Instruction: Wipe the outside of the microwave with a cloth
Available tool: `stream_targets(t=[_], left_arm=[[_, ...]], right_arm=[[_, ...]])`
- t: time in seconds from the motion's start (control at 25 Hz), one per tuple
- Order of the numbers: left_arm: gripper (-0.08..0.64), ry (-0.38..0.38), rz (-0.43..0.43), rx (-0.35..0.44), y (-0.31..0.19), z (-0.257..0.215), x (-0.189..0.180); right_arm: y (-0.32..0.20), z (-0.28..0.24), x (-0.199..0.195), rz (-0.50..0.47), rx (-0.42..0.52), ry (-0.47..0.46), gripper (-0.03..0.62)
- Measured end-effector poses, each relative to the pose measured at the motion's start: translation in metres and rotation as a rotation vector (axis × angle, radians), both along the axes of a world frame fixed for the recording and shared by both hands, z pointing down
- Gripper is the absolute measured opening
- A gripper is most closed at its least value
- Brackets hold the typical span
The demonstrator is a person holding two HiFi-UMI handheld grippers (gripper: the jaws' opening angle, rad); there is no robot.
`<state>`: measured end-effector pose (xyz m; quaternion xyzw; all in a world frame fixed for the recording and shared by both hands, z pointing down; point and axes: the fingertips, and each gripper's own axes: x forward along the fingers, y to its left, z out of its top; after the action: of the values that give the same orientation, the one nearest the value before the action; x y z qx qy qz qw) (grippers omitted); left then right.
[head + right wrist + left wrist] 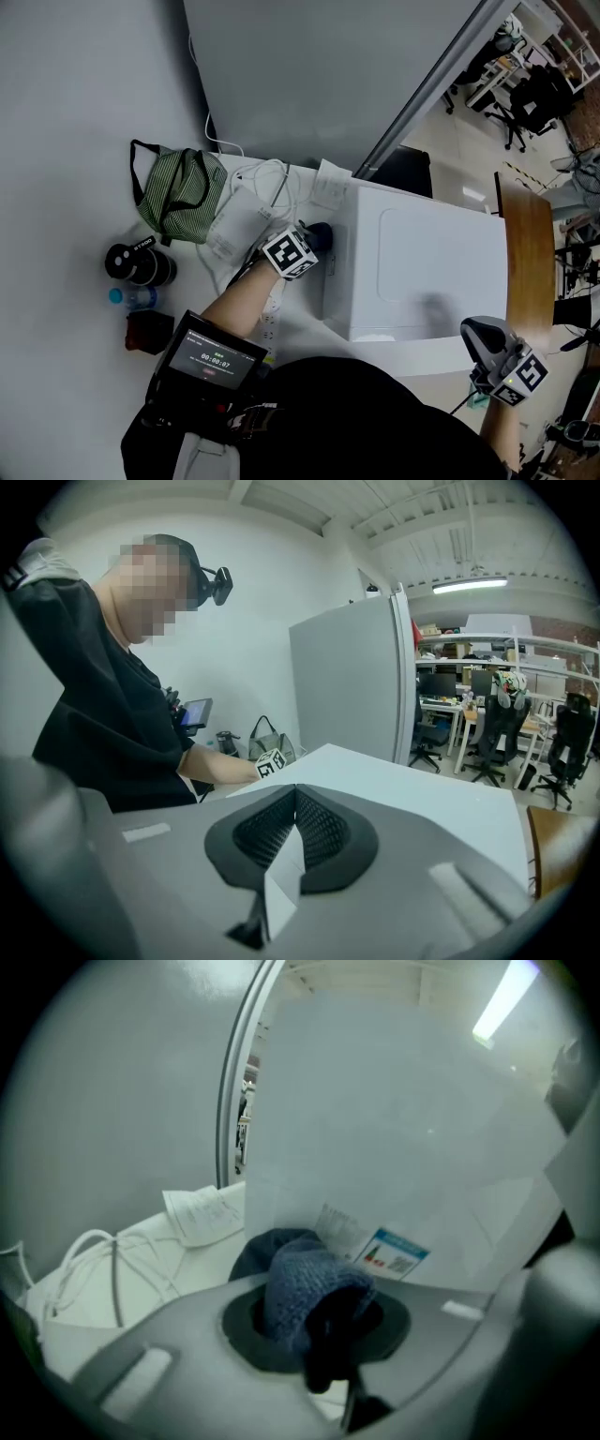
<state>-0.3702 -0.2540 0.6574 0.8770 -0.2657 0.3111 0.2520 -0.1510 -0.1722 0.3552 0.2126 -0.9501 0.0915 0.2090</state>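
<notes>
The white microwave (422,267) stands on a white table (309,333). My left gripper (314,242) is shut on a dark blue cloth (305,1283), which is pressed against the microwave's left side wall (403,1147), near a blue-and-white label (394,1252). In the head view the cloth (320,234) shows as a dark bunch against that wall. My right gripper (483,342) hovers at the microwave's front right corner with its jaws closed together and nothing between them; its view looks across the microwave's top (394,780).
Left of the microwave lie white cables (267,183), papers (328,187) and a power strip (272,314). A striped green bag (178,192), black tins (139,264), a small bottle (131,298) and a dark red cup (150,330) sit on the floor. Office chairs (497,733) stand beyond.
</notes>
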Motion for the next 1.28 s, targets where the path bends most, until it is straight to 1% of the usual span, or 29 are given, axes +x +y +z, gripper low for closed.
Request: stream_targets(t=[0.08, 0.16, 0.24, 0.28, 0.32, 0.36, 0.44, 0.48, 0.56, 0.6, 0.64, 0.68, 0.72, 0.76, 0.8, 0.84, 0.92, 1.0, 1.08, 1.12, 1.2, 1.28], left_arm=[[0.060, 0.066, 0.014, 0.038, 0.012, -0.054, -0.011], [0.060, 0.162, 0.079, 0.072, 0.032, -0.113, -0.014], [0.060, 0.252, 0.156, 0.089, 0.051, -0.164, -0.008], [0.060, 0.275, 0.191, 0.087, 0.059, -0.178, -0.001], [0.060, 0.274, 0.220, 0.081, 0.063, -0.184, 0.006], [0.060, 0.249, 0.242, 0.072, 0.066, -0.181, 0.014], [0.060, 0.179, 0.275, 0.049, 0.067, -0.160, 0.029], [0.060, 0.161, 0.287, 0.038, 0.067, -0.150, 0.035], [0.061, 0.150, 0.292, 0.027, 0.063, -0.135, 0.036], [0.061, 0.116, 0.295, 0.023, 0.060, -0.123, 0.034], [0.060, 0.055, 0.310, 0.016, 0.059, -0.105, 0.033], [0.060, -0.008, 0.338, 0.006, 0.061, -0.084, 0.034], [0.061, -0.050, 0.365, -0.008, 0.063, -0.063, 0.036], [0.061, -0.064, 0.379, -0.021, 0.064, -0.045, 0.037], [0.061, -0.063, 0.380, -0.035, 0.064, -0.030, 0.036], [0.061, -0.063, 0.376, -0.047, 0.063, -0.016, 0.035], [0.061, -0.087, 0.369, -0.065, 0.062, 0.016, 0.035], [0.061, -0.102, 0.347, -0.073, 0.061, 0.040, 0.037], [0.061, -0.090, 0.307, -0.068, 0.058, 0.045, 0.033], [0.061, -0.092, 0.292, -0.054, 0.057, 0.039, 0.029], [0.061, -0.089, 0.279, -0.010, 0.060, 0.007, 0.018], [0.061, -0.064, 0.280, 0.048, 0.069, -0.042, 0.007]], right_arm=[[0.000, -0.003, -0.003, -0.009, 0.014, -0.031, 0.006], [0.000, -0.004, -0.008, -0.021, 0.021, -0.065, 0.006], [0.001, -0.004, -0.014, -0.036, 0.022, -0.091, 0.006], [0.003, -0.004, -0.018, -0.043, 0.023, -0.101, 0.006], [0.004, -0.004, -0.020, -0.051, 0.024, -0.107, 0.006], [0.005, -0.005, -0.023, -0.056, 0.026, -0.110, 0.006], [0.008, -0.006, -0.025, -0.059, 0.026, -0.109, 0.006], [0.008, -0.006, -0.025, -0.057, 0.024, -0.102, 0.006], [0.009, -0.005, -0.021, -0.049, 0.016, -0.079, 0.006], [0.009, -0.003, -0.018, -0.044, 0.011, -0.064, 0.006], [0.010, -0.002, -0.016, -0.038, 0.006, -0.051, 0.006], [0.011, -0.001, -0.014, -0.033, 0.001, -0.039, 0.006], [0.012, 0.000, -0.013, -0.029, -0.002, -0.029, 0.006], [0.013, 0.001, -0.011, -0.027, -0.006, -0.020, 0.006], [0.014, 0.002, -0.010, -0.025, -0.009, -0.009, 0.006], [0.014, 0.003, -0.008, -0.023, -0.012, 0.001, 0.007], [0.014, 0.006, -0.005, -0.018, -0.018, 0.020, 0.006], [0.015, 0.007, -0.004, -0.021, -0.019, 0.028, 0.006], [0.017, 0.007, -0.005, -0.029, -0.015, 0.025, 0.006], [0.017, 0.006, -0.007, -0.033, -0.013, 0.019, 0.006], [0.018, 0.001, -0.010, -0.041, 0.000, -0.005, 0.006], [0.019, -0.003, -0.015, -0.053, 0.018, -0.044, 0.006]])
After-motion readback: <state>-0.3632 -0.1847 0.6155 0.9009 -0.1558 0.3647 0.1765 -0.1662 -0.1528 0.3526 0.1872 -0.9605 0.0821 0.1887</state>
